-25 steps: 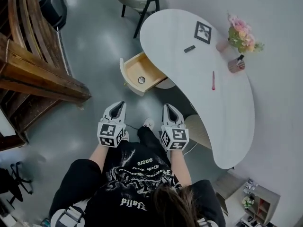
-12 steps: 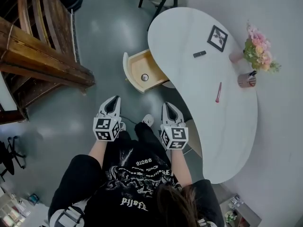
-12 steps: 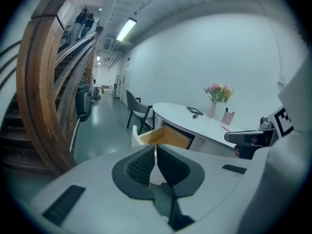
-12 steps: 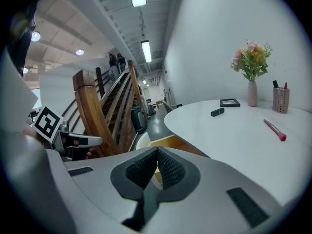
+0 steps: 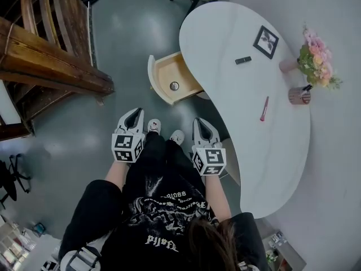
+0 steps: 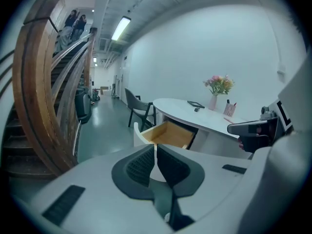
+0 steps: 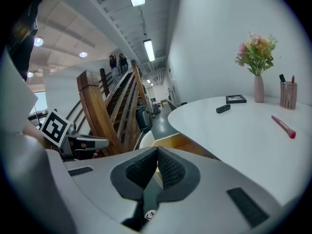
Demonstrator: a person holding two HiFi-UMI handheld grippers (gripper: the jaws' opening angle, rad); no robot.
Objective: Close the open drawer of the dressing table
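My left tool (image 5: pixel 134 113) has its two jaws pressed together with nothing between them. In the left gripper view the dark pads meet along one line. My right tool (image 5: pixel 201 123) is the same, with its jaws pressed together and empty.

Both tools are held low in front of the person's body, side by side but apart. In the head view their tips point toward twelve o'clock, and each marker cube sits nearest the person. Between the tools, two light shoes (image 5: pixel 153 126) stand on the grey floor (image 5: pixel 118 38).

The drawer (image 5: pixel 172 78) lies at about one o'clock from the left tool and eleven o'clock from the right tool, apart from both. It stands pulled out from the nine o'clock edge of the white curved surface (image 5: pixel 237 112). Its inside is pale wood, with a small round object (image 5: pixel 174 86) on the bottom.

On the surface, toward two o'clock in the head view, are these things:
- a framed picture (image 5: pixel 265 42)
- a small black item (image 5: pixel 243 60)
- a pink pen (image 5: pixel 264 109)
- a cup (image 5: pixel 297 95)
- a vase of pink flowers (image 5: pixel 317 55)

A wooden staircase (image 5: pixel 51 66) fills the ten o'clock side. A chair (image 6: pixel 139 108) stands beyond the drawer.
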